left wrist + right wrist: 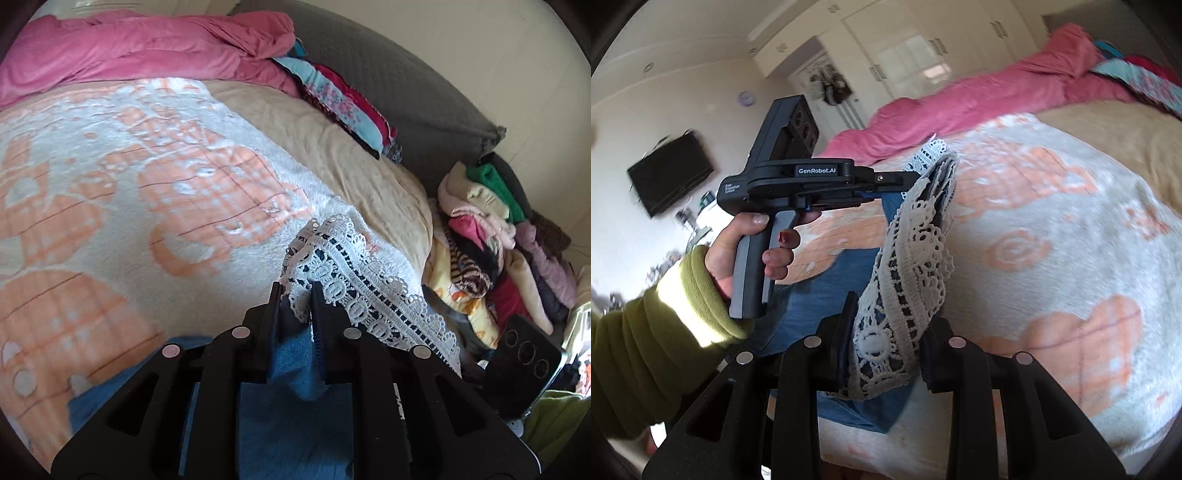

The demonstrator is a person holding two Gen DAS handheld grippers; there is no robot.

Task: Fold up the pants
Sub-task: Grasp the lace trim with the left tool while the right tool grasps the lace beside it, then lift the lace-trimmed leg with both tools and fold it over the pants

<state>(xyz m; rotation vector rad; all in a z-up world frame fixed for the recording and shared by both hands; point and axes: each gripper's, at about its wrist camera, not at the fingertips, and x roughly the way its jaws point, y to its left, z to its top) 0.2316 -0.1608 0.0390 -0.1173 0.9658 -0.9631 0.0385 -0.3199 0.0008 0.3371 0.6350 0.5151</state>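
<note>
The pants (827, 295), blue with a white lace hem (905, 280), hang above the bed (1071, 221), the hem stretched between both grippers. The left gripper (295, 291) is clamped on one hem end; the right gripper (886, 354) appears clamped on the other, though lace hides its pads

Black claw (919, 173), olive fleece sleeve (646, 332)

Bed (332, 155) under orange-and-white blanket (129, 192); pink duvet (129, 51), folded clothes (343, 99), blue pants (831, 295) atop
</note>
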